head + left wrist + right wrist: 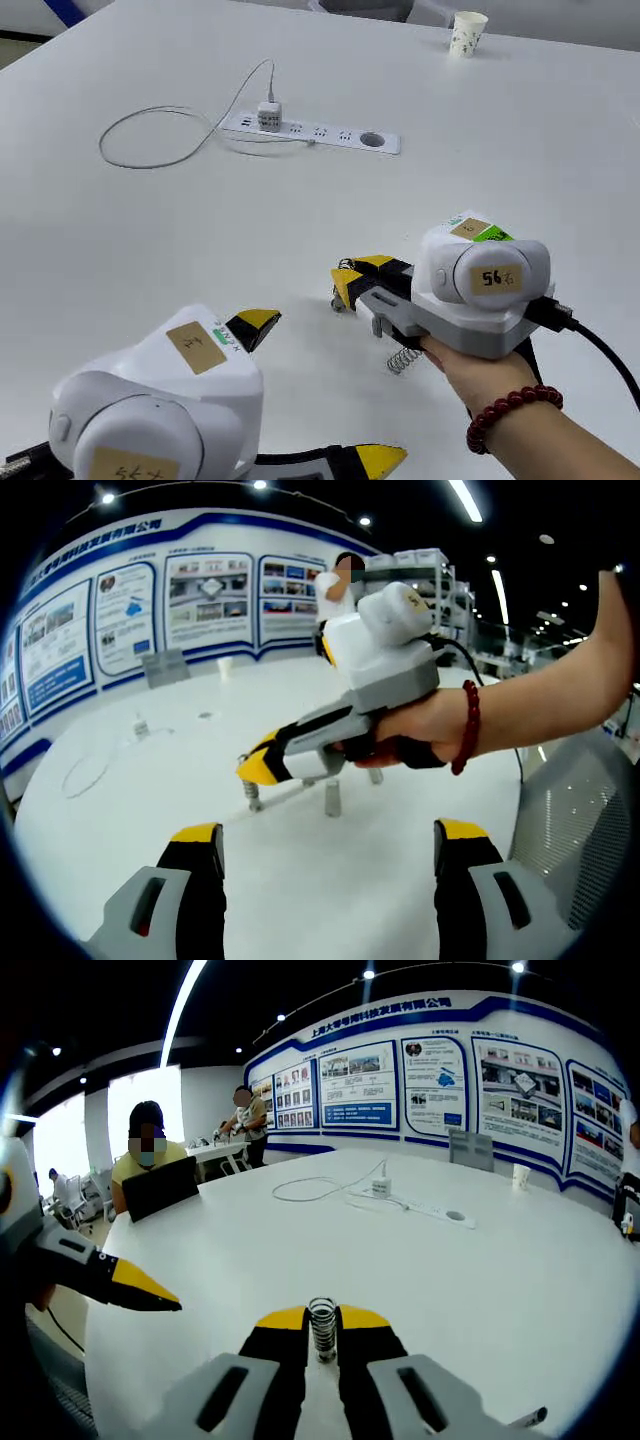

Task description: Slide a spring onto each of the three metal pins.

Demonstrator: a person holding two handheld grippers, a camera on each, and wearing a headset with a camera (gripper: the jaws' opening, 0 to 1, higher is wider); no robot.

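In the head view, on the white table [300, 220], the left gripper [320, 390] is at 7 o'clock, jaws apart. The right gripper [355, 275], at 4 o'clock, is clamped on an upright spring [322, 1330]; better to lower it straight, slowly. The pins [332, 798] under it are hard to make out.
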